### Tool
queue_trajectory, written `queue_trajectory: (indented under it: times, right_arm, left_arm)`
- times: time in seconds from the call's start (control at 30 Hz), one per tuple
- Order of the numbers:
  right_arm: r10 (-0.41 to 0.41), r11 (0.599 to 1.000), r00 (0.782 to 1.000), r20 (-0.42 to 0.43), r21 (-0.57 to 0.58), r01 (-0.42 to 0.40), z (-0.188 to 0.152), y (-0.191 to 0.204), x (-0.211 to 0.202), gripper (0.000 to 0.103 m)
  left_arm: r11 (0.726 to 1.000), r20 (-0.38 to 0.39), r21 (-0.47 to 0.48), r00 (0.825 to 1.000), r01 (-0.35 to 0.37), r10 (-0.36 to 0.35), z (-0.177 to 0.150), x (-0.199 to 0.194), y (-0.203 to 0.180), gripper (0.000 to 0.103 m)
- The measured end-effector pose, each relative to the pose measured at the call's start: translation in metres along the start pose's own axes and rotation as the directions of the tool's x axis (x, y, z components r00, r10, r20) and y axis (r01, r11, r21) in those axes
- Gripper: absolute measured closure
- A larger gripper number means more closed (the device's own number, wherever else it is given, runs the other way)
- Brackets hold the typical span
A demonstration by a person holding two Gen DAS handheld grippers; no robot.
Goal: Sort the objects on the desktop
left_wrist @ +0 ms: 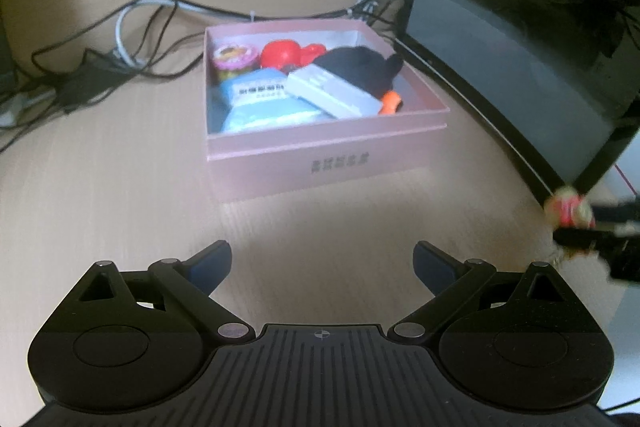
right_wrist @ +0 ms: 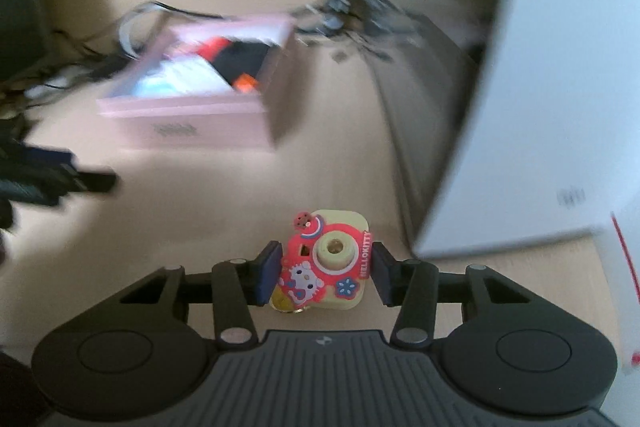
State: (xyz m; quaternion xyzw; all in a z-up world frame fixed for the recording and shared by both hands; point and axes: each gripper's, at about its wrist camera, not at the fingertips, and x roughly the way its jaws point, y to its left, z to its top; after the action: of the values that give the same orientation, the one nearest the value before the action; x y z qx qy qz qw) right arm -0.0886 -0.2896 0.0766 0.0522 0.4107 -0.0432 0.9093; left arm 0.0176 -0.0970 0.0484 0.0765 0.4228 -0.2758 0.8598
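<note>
On the light wood-grain desk (left_wrist: 120, 187), the right gripper (right_wrist: 324, 273) has its two dark blue pads on either side of a small pink-and-cream toy camera with a Hello Kitty face (right_wrist: 326, 261). Left pad looks pressed against the toy, right pad sits right at its "HELLOKITTY" edge, so I'd call it clamped on the toy. A gold bit pokes out under the toy, can't tell what it is. The toy is low over the desk; whether it's touching the surface I can't say.

The left gripper (left_wrist: 322, 267) is just hanging over bare desk with its jaws spread wide, nothing between them. From its camera you can see the toy way off at the right edge, pretty blurry.

Straight ahead of the left gripper is the shallow pink cardboard box (left_wrist: 328, 151), already stuffed: a red plastic toy (left_wrist: 286, 54), a round pink-and-yellow tin (left_wrist: 234, 58), a light blue packet with a barcode (left_wrist: 264, 103), a grey rectangular block (left_wrist: 332, 91), something black and soft (left_wrist: 360, 67) and a little orange piece (left_wrist: 390, 103).

Stuff crowding the area: a glass-sided black computer case (left_wrist: 520, 39) hugs the box's right side, a tangle of black and white cables (left_wrist: 132, 39) runs behind the box, and a big white box (right_wrist: 540, 107) looms just right of the toy.
</note>
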Motion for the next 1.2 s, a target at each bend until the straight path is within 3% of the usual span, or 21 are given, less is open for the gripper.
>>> queue_trajectory:
  times: [0.1, 0.23, 0.5, 0.6, 0.73, 0.83, 1.03, 1.2]
  right_arm:
    - [0.074, 0.997, 0.996, 0.055, -0.033, -0.073, 0.032, 0.016, -0.013, 0.056]
    - [0.125, 0.989, 0.975, 0.185, -0.099, -0.108, 0.083, 0.038, -0.026, 0.056]
    - [0.210, 0.976, 0.908, 0.362, -0.136, -0.172, 0.182, 0.088, 0.025, 0.055]
    - [0.169, 0.984, 0.917, 0.361, -0.107, -0.139, 0.197, 0.102, 0.053, 0.041]
    - [0.206, 0.978, 0.930, 0.305, -0.097, -0.185, 0.182, 0.110, 0.066, 0.023]
    - [0.205, 0.974, 0.948, 0.243, -0.144, -0.174, 0.157, 0.118, 0.070, 0.018]
    - [0.173, 0.971, 0.976, 0.133, -0.192, -0.145, 0.097, 0.121, 0.068, 0.014]
    - [0.134, 0.976, 0.981, 0.141, -0.189, -0.106, 0.079, 0.113, 0.059, 0.014]
  left_arm:
    - [1.000, -0.003, -0.013, 1.000, 0.010, -0.010, -0.007, -0.004, 0.004, 0.003]
    - [0.998, 0.013, -0.068, 1.000, 0.006, -0.005, -0.014, -0.012, 0.017, 0.003]
    - [0.981, 0.041, -0.169, 0.994, -0.092, 0.100, -0.028, -0.042, 0.054, 0.002]
    - [0.974, 0.030, -0.187, 0.990, -0.131, 0.139, -0.036, -0.049, 0.064, 0.002]
    - [0.961, 0.014, -0.230, 0.987, -0.154, 0.162, -0.048, -0.054, 0.079, 0.001]
    - [0.955, 0.002, -0.255, 0.987, -0.153, 0.159, -0.052, -0.053, 0.086, 0.001]
    - [0.970, -0.004, -0.215, 0.994, -0.112, 0.113, -0.047, -0.039, 0.078, 0.001]
    - [0.985, 0.006, -0.159, 0.998, -0.064, 0.066, -0.045, -0.035, 0.066, 0.001]
